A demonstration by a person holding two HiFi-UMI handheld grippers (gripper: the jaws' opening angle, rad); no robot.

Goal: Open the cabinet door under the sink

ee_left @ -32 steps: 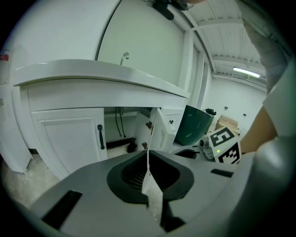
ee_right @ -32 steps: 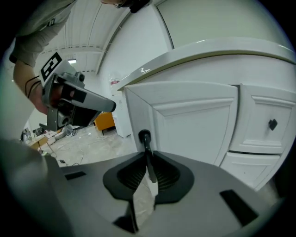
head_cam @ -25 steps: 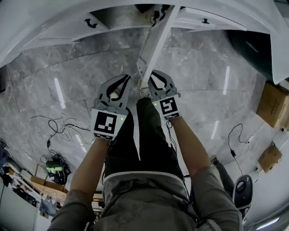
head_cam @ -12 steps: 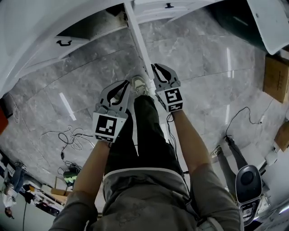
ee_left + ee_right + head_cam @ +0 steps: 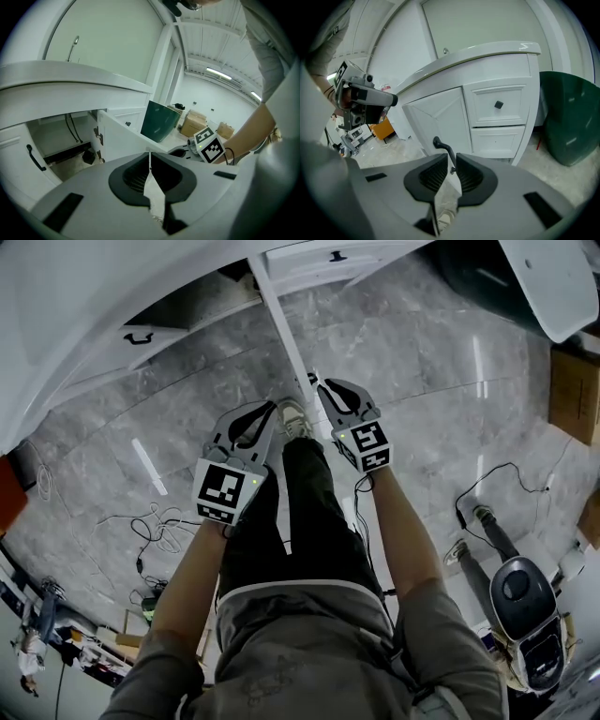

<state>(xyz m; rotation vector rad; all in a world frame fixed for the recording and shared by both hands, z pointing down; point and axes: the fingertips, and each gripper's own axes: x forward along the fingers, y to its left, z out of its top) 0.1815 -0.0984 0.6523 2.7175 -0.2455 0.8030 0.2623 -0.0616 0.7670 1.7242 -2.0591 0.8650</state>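
Left gripper view: hoses [image 5: 72, 127] inside cabinet [image 5: 49, 134]

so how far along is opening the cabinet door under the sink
Done: the cabinet door stands swung well out, edge-on in the head view. In hand: the right tongs are closed on its black handle; the left tongs are shut and empty. Left: letting go, perhaps swinging it wider.
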